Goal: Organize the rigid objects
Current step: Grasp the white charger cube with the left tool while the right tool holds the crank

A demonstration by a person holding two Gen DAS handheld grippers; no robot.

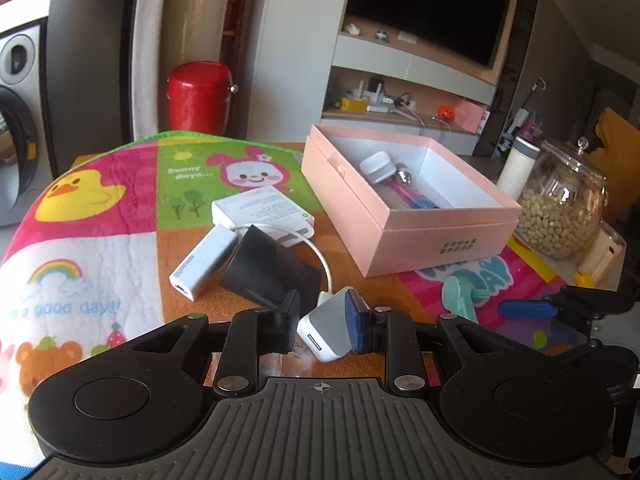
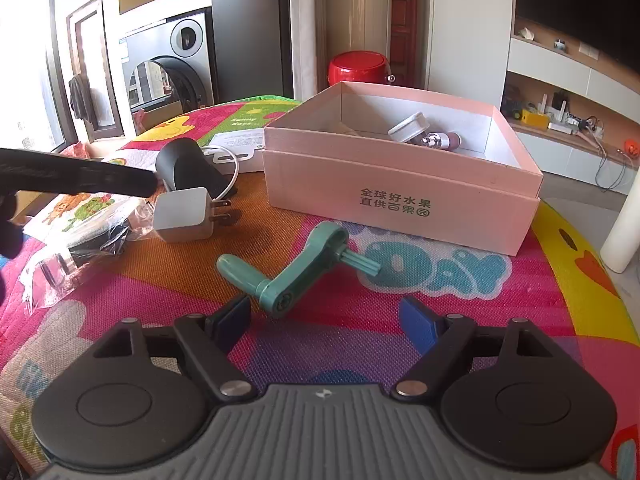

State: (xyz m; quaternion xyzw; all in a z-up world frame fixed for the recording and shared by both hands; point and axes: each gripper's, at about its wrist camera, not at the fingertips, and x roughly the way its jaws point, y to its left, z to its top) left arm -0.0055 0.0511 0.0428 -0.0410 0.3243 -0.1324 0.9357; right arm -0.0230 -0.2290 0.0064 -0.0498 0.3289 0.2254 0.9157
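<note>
My left gripper [image 1: 325, 326] is shut on a white USB charger plug [image 1: 329, 330], low over the colourful mat; the plug also shows in the right wrist view [image 2: 185, 214], with its prongs pointing right. My right gripper [image 2: 326, 322] is open and empty, just short of a teal plastic crank handle [image 2: 294, 270] lying on the mat. An open pink box [image 2: 400, 196] stands behind it, holding a white cap [image 2: 408, 128] and a pink roller [image 2: 442, 140]. The box also shows in the left wrist view [image 1: 436, 240].
A black wedge-shaped stand [image 1: 268, 268], a silver adapter [image 1: 202, 264] with a white cable and a white flat box [image 1: 260, 210] lie left of the pink box. A glass jar of nuts [image 1: 560, 204] and a white bottle [image 1: 516, 168] stand at the right. A plastic bag [image 2: 72, 256] lies at the mat's left.
</note>
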